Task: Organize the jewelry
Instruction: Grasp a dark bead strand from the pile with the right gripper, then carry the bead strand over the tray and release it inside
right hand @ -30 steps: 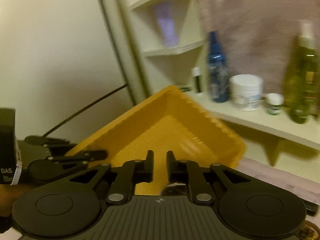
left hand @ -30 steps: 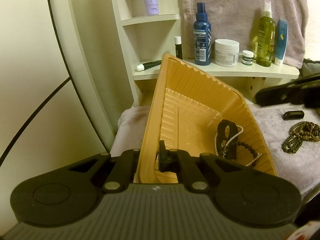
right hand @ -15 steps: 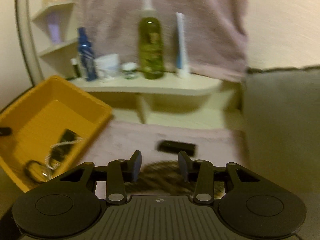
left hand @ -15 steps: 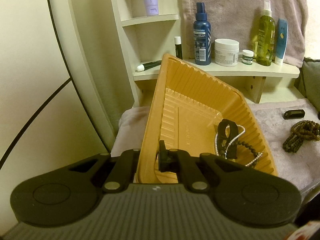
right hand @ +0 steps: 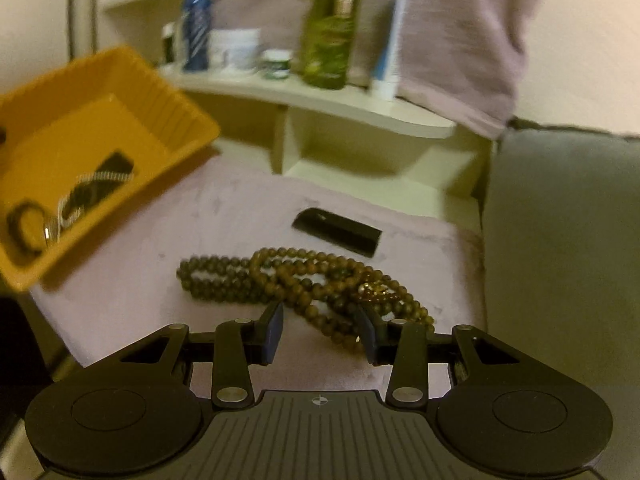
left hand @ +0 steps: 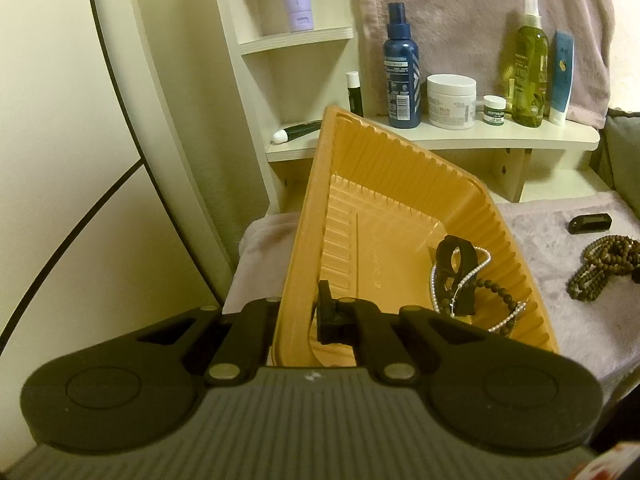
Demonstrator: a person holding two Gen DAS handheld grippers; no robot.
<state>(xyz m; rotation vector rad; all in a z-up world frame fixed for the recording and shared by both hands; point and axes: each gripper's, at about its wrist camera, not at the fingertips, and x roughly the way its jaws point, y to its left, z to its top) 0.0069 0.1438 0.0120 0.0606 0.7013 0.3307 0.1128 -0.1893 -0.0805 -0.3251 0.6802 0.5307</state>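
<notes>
My left gripper (left hand: 304, 316) is shut on the near wall of an orange tray (left hand: 400, 168) and holds it tilted. In the tray lie a black band (left hand: 456, 256), a pearl strand (left hand: 476, 270) and a dark bead bracelet (left hand: 500, 292). A brown bead necklace (right hand: 296, 276) lies coiled on the pink cloth, and the left wrist view shows this necklace (left hand: 600, 264) at the right. My right gripper (right hand: 320, 332) hangs open just over its near loops, with some beads between the fingertips and no pad pressing on them. A small black clip (right hand: 340, 232) lies beyond the necklace.
A cream shelf (left hand: 520, 136) behind holds a blue spray bottle (left hand: 402, 76), a white jar (left hand: 451, 100), a green bottle (left hand: 530, 68) and a tube. A pink towel hangs above it. A grey cushion (right hand: 568, 240) borders the cloth on the right.
My right gripper swung away from above the tray, to the right and down over the brown necklace, and its jaws opened wider. The left gripper and tray stayed still.
</notes>
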